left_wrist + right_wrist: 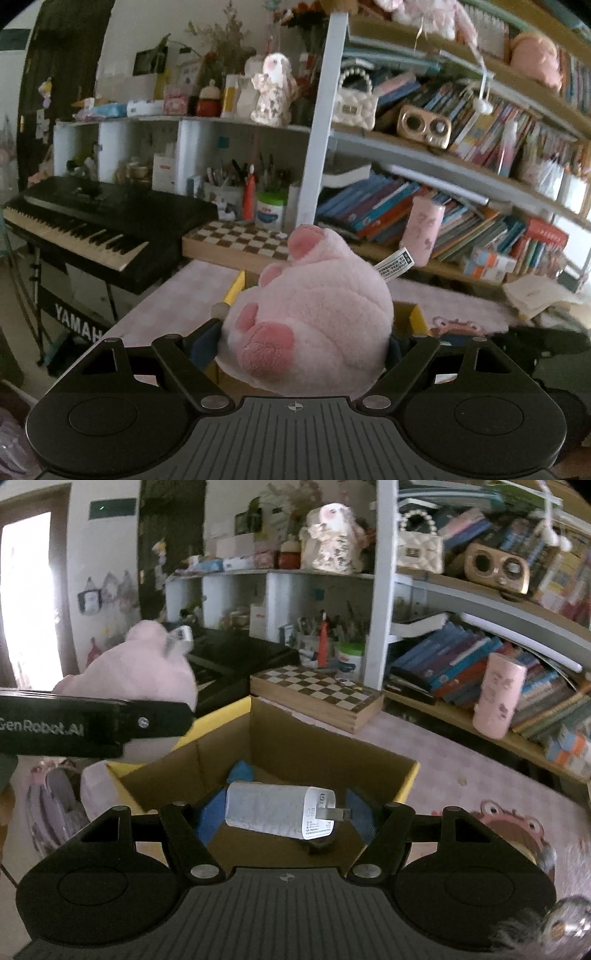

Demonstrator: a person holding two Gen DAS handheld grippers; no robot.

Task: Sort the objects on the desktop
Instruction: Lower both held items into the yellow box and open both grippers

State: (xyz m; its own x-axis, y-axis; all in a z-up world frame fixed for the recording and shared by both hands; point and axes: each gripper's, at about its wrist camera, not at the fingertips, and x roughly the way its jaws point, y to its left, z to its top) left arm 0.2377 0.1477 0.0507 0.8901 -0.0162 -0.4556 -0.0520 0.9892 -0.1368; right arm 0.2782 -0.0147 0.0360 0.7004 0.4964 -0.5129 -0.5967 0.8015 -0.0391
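My left gripper (301, 343) is shut on a pink plush paw toy (310, 317) with darker pink pads and a white tag; it hides most of the yellow-rimmed cardboard box (412, 314) below. In the right wrist view the same plush (147, 672) and the left gripper's body (92, 727) sit at the left, above the box's left flap. My right gripper (286, 819) holds a white USB charger plug (280, 808) sideways between its blue pads, over the open cardboard box (295, 738).
A chessboard box (317, 694) lies behind the cardboard box on the pink desk mat (461, 768). A pink cup (498, 698) stands by shelved books. A Yamaha keyboard (92, 225) is at the left. A pink frog toy (517, 830) lies at the right.
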